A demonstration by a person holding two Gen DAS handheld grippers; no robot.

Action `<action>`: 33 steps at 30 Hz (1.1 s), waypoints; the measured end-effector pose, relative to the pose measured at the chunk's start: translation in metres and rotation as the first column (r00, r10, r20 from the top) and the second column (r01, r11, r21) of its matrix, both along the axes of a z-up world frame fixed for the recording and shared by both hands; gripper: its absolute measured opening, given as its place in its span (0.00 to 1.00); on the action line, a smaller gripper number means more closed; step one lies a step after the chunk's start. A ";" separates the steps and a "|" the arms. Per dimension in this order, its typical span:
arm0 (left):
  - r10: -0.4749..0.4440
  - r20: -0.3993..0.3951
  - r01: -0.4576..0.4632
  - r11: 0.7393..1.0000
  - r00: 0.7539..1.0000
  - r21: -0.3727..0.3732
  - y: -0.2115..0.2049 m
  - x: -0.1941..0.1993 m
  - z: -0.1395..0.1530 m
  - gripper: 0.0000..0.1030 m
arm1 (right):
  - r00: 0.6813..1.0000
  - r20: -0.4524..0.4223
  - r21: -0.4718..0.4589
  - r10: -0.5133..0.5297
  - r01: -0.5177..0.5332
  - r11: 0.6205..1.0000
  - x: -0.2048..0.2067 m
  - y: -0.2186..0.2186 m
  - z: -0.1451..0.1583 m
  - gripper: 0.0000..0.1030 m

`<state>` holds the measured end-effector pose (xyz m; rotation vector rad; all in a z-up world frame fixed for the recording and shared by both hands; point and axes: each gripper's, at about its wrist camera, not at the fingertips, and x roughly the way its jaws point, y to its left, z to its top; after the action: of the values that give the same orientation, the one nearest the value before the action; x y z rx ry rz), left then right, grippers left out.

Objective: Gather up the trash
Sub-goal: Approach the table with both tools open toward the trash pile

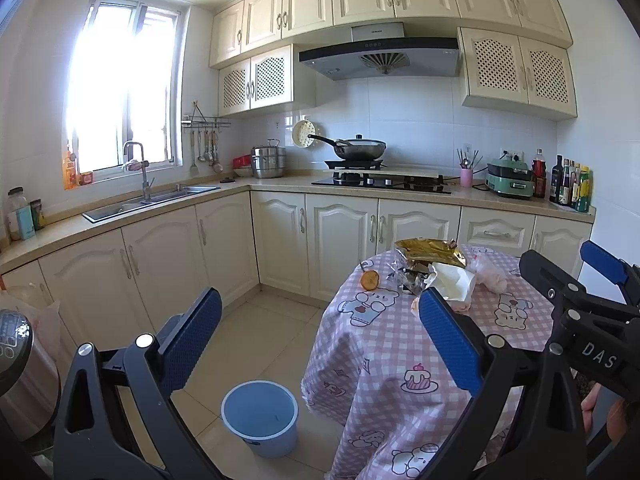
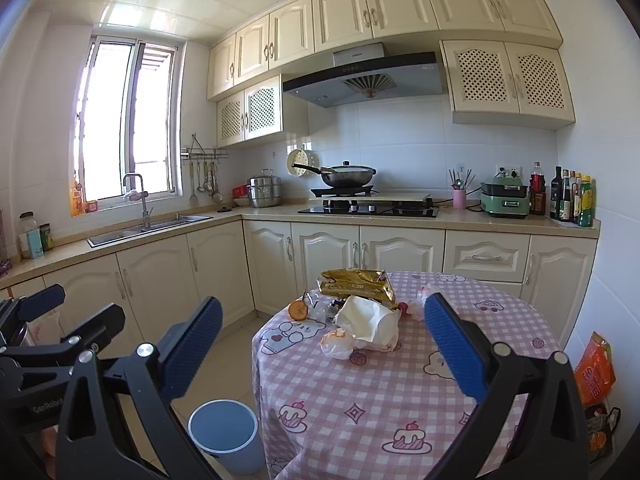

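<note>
Kitchen — pink checked tablecloth (image 2: 400, 392) bears trash, blue bin (image 2: 224, 434) beside.

Both tools share one build: the left gripper (image 1: 320, 334) and right gripper (image 2: 322, 342) have matte black frames with triangular cut-outs, round silver screws at the pivots, and flat fingers (image 1: 192, 336) faced with blue dimpled pads (image 2: 454, 346). White letters "DAS" mark one black body, "GenRobot" the other
</note>
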<state>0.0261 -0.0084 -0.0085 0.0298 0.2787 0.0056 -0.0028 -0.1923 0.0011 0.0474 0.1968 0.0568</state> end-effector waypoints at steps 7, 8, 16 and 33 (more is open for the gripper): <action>0.011 -0.029 -0.010 1.000 1.000 0.002 -0.002 0.019 0.004 0.93 | 1.000 -0.021 -0.006 0.015 -0.015 1.000 0.021 0.000 0.003 0.96; 0.012 -0.032 -0.012 1.000 0.999 0.000 -0.002 0.021 0.006 0.93 | 1.000 -0.023 -0.008 0.017 -0.017 1.000 0.024 0.000 0.004 0.96; 0.018 -0.061 -0.018 1.000 0.998 0.004 -0.005 0.048 0.014 0.93 | 0.999 -0.046 -0.007 0.015 -0.015 1.000 0.053 -0.004 0.011 0.96; 0.034 -0.113 -0.032 0.999 0.993 0.013 0.001 0.101 0.016 0.93 | 0.994 -0.108 -0.013 0.021 -0.022 1.000 0.110 -0.002 0.011 0.96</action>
<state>0.1271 -0.0078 0.0079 0.0365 0.3921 0.0384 0.1069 -0.1944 0.0121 0.0345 0.3060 0.0744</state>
